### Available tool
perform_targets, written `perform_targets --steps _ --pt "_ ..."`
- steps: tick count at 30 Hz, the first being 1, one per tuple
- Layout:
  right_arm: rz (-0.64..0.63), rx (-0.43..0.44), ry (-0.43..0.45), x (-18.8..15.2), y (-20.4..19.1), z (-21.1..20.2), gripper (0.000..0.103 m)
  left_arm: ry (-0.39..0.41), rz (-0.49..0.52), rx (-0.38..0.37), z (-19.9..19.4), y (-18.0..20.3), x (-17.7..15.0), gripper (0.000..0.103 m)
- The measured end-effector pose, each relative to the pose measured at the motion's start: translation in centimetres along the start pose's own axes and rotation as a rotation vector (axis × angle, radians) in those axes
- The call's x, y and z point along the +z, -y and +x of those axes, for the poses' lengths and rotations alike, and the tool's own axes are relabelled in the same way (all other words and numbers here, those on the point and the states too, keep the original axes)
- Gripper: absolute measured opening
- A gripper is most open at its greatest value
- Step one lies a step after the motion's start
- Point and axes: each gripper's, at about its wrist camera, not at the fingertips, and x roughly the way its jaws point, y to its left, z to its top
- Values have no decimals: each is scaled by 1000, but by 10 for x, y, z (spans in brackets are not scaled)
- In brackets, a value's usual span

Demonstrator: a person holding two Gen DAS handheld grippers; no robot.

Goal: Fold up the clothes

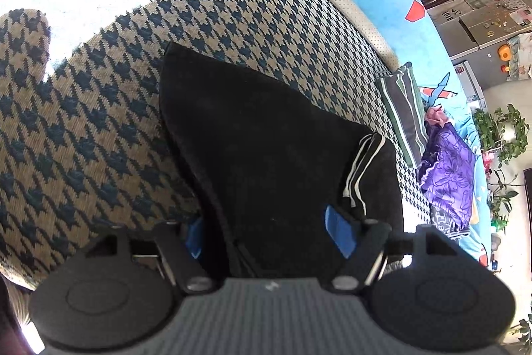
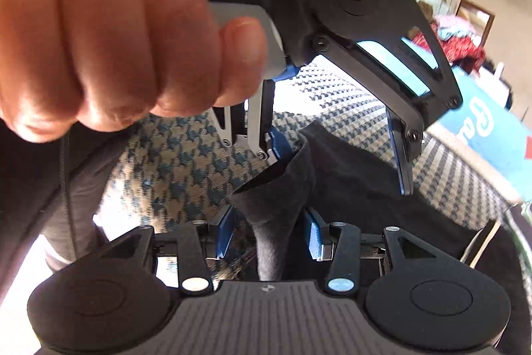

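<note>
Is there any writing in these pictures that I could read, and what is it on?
"Ca", the start of a large white cursive word, cut off: blue sheet past the houndstooth cover.
"Ra" or similar, cut off and blurred: same sheet in the right wrist view.
"LOVE", seen sideways, uncertain: small white sign near the mirror.
Fridge magnets and papers: too small to read.

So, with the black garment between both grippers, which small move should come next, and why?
Probably draw the right gripper back off the cloth. Its blue pads stand apart, so the bunched fold of the black garment between them looks loose, not pinched. The left gripper also stands open over the same garment on the houndstooth cover. With the cloth set down, a new edge can be chosen.
</note>
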Motion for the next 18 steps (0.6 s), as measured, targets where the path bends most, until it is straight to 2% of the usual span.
perform_targets --steps 1,4,5,10,14,18 --pt "-15 -22 -2 -1 -1 2 42 0 1 1 0 0 0 71" --pt "-22 -50 -3 -2 1 5 16 6 5 15 0 -3 3 73" --pt "-12 -52 -4 -1 3 6 11 11 6 22 1 -4 4 74" --pt "53 -78 28 0 18 -2 8 25 -3 49 5 -13 15 77" --pt "119 -81 52 1 31 -10 7 40 -25 25 11 -17 30 77" --pt "159 -85 64 0 38 -14 7 49 -28 34 20 -15 46 77"
